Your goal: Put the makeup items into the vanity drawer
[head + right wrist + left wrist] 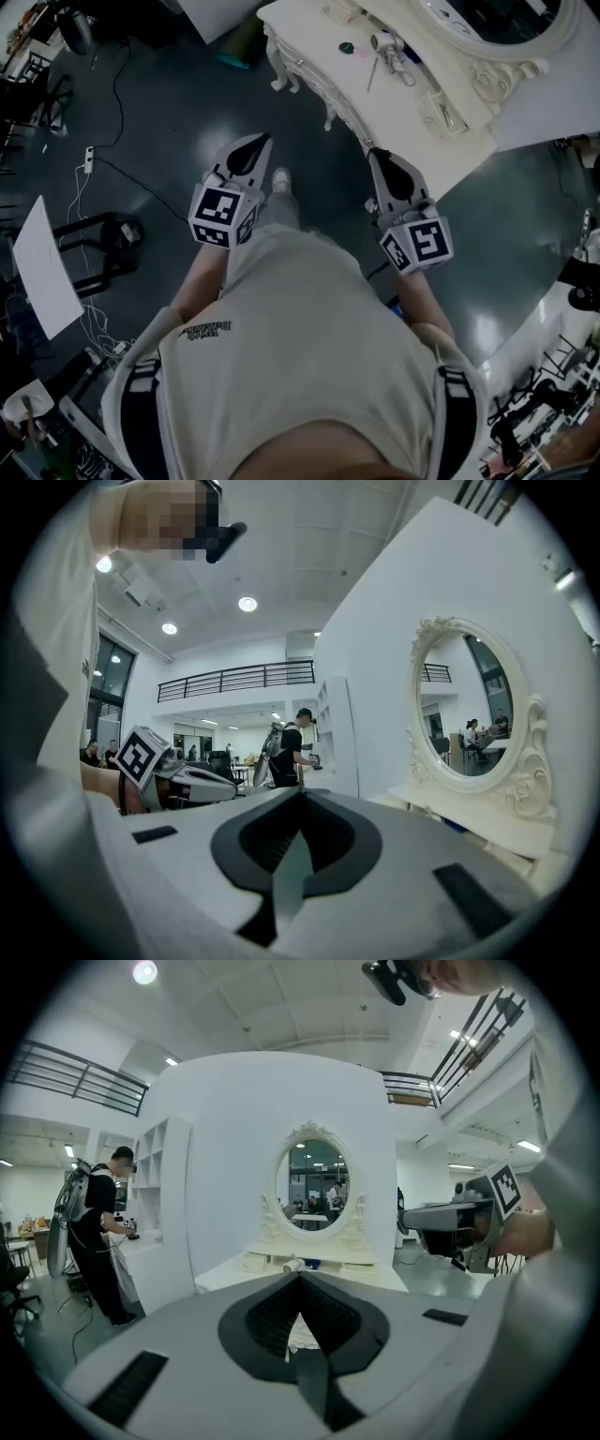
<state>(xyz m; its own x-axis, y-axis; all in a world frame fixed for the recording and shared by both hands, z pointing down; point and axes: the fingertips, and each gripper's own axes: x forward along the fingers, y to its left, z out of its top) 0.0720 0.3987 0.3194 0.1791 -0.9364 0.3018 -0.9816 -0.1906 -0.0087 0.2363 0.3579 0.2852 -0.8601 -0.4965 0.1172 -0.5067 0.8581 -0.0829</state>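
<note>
A: So, where are the makeup items (pixel 398 58) at this moment?

B: On the vanity table (pixel 408 127), at the far right of the head view. They lie loose on its white top: a small dark round piece (pixel 346 46), a long thin brush (pixel 373 70) and a few slim tools just right of it.

A: And the drawer?

B: I cannot make it out. From above only the carved near edge of the table shows.

A: What about the left gripper (pixel 257 142)?

B: It is held out in front of the person's pale shirt (pixel 309 356), over the dark floor (pixel 169 112), well apart from the table. In its own view the jaws are clenched tip to tip with nothing between them. It faces the oval mirror (pixel 317 1185) across the room.

A: The right gripper (pixel 378 154)?

B: It is nearer the table's near edge but not touching it. Its jaws are pressed together too, and empty. Its view looks past the table's left side, with the mirror off to the right.

A: Anything else around?

B: Another person (pixel 98 1232) stands at a white shelf unit (pixel 159 1213), far left. A power strip (pixel 89 159) and its cable lie on the floor at the left.
</note>
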